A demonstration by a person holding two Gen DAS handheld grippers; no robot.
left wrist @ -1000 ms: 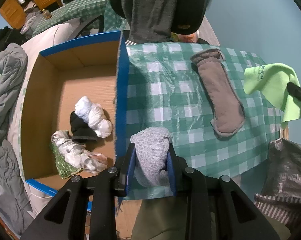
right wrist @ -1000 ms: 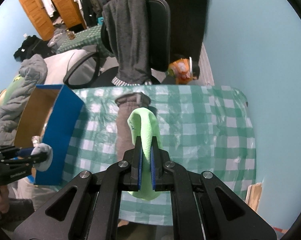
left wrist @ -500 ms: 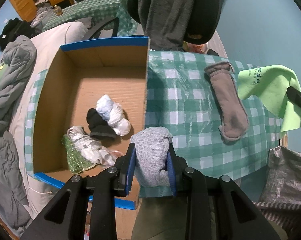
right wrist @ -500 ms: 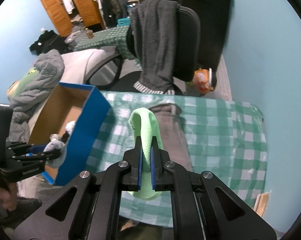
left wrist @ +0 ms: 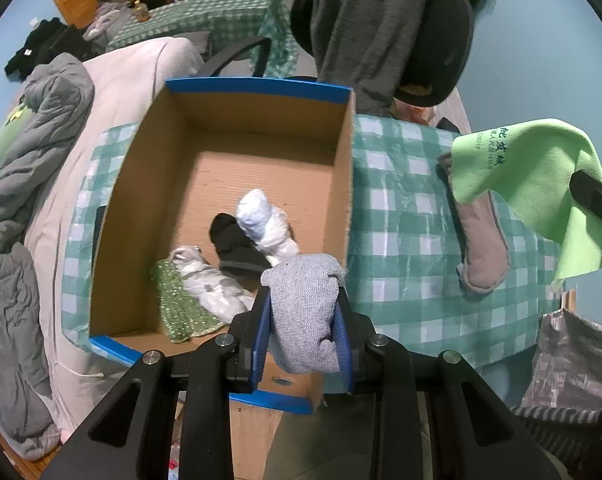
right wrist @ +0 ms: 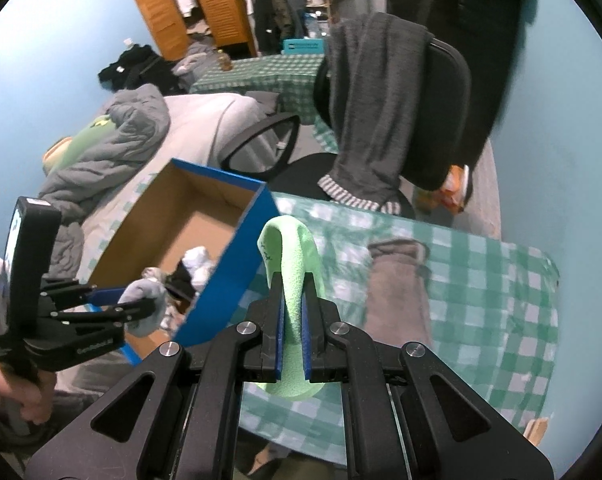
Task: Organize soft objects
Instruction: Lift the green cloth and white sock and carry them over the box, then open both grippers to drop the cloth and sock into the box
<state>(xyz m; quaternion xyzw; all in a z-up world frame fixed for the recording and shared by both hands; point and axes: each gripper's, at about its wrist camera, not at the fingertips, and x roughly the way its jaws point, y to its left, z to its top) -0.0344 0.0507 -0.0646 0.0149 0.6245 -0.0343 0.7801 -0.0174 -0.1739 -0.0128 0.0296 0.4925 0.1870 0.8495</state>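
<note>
Counter (left wrist: 405,248): covered in green-and-white checked cloth, teal wall behind it.

Office chair (right wrist: 441,92) at the far edge of the counter, dark grey garment (right wrist: 373,112) draped over its back.

Cardboard box (left wrist: 341,184), blue outside, open top, sits on the left part of the counter. Inside, toward the near side: white bundle (left wrist: 265,224), black sock (left wrist: 237,248) touching it, a second pale bundle (left wrist: 209,284) lying on a green sparkly piece (left wrist: 177,304).

Brown-grey sock (left wrist: 481,248) lies flat on the counter to the right of the box, well apart from it, cuff toward the chair.

Lime-green cloth (right wrist: 293,276): pinched between the blue pads of the right gripper (right wrist: 292,340), closed on it, held up above the counter; one fold stands above the fingers and the rest hangs below. In the left wrist view it partly covers the cuff end of the brown-grey sock.

Light grey rolled sock (left wrist: 305,328): clamped in the left gripper (left wrist: 303,340), held above the box's near right corner, not yet inside.
</note>
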